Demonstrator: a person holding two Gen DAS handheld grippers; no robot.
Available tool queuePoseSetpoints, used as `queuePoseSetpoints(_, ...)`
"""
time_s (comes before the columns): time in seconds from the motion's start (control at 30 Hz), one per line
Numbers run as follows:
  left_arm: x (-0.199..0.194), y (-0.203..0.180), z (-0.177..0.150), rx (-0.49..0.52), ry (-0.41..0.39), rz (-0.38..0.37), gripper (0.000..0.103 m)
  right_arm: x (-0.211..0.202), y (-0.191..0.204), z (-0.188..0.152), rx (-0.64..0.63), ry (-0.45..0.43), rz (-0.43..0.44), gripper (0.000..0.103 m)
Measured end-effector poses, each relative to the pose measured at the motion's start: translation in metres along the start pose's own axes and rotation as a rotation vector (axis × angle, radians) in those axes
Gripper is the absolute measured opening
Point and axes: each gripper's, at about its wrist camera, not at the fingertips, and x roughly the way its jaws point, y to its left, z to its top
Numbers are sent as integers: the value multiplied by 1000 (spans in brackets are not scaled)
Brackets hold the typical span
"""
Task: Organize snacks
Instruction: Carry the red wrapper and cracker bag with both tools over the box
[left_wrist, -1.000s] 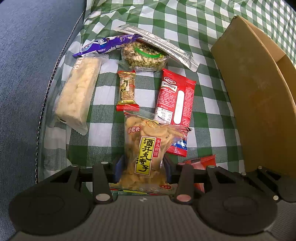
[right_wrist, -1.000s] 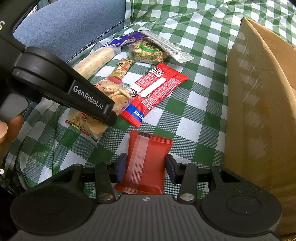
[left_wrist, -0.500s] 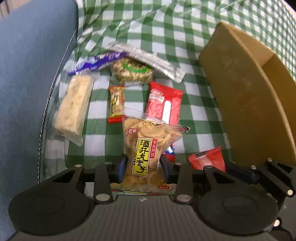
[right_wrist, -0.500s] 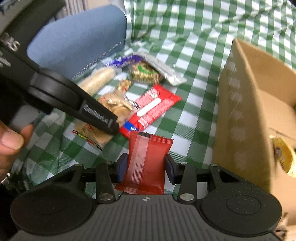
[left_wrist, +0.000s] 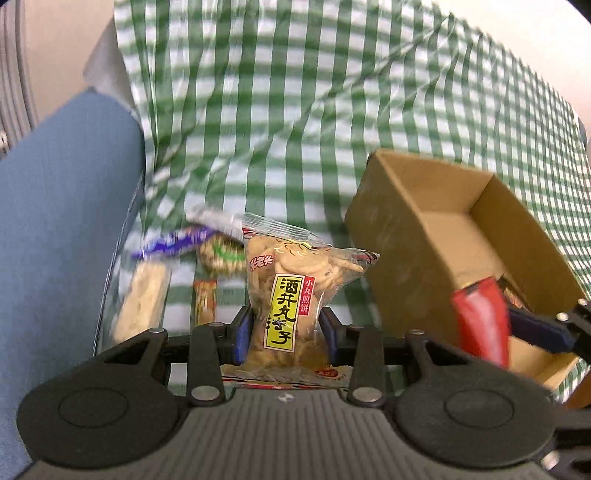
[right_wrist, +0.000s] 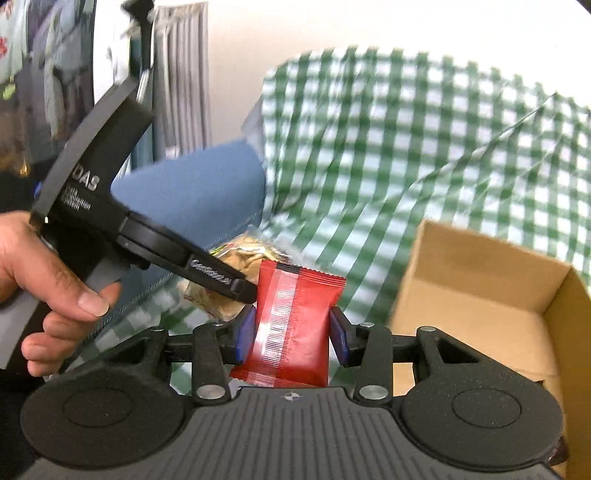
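Both grippers are carrying snacks toward the box (left_wrist: 413, 236), so the step in hand is the transfer, with the picking already done. The left gripper (left_wrist: 284, 332) pinches a clear cracker bag (left_wrist: 291, 291) by its lower half, pads pressed into both sides; the bag stands upright, clear of the cloth (left_wrist: 295, 110), just left of the box's near corner. The right gripper (right_wrist: 291, 332) is clamped on a red packet (right_wrist: 295, 321), which in the left view hangs over the box's near end, above the floor inside. In the right view the box (right_wrist: 480, 295) lies open to the right of the packet, and a hand (right_wrist: 48, 280) holds the left tool beside it. Further snacks lie on the cloth left of the box: a purple wrapper (left_wrist: 173, 243), a pale bar (left_wrist: 144, 302), a nut pack (left_wrist: 221, 254) and a small orange stick (left_wrist: 205, 299), all blurred. By my judgement the packet is closest to release: it wants lowering into the box and the jaws then spread, with care not to drag the soft cardboard wall. The cracker bag needs to travel right, over the rim, before it is let go; the bag is brittle inside, so a low drop seems wiser than a toss. Several snacks remain, so the task looks well short of done.
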Motion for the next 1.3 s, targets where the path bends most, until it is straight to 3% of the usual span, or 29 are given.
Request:
queuePoseSetpoints(0.3,-23,-44,11,47,-185,-5,43,-31,-66,0,108,-91,-110,44)
queuePoseSetpoints(0.67,-28,-126,9,165,-364,-113,43,-48,-125,-11,250,-117,-311,44)
queuePoseSetpoints(1.0,-15,-179,0,245,-391,-197,43,-51,-149,-18,272,-116,-433,44)
queuePoseSetpoints(1.3,1,-196,2,238,-359,-239,43,-60,-158,-25,264,-122,-496,44)
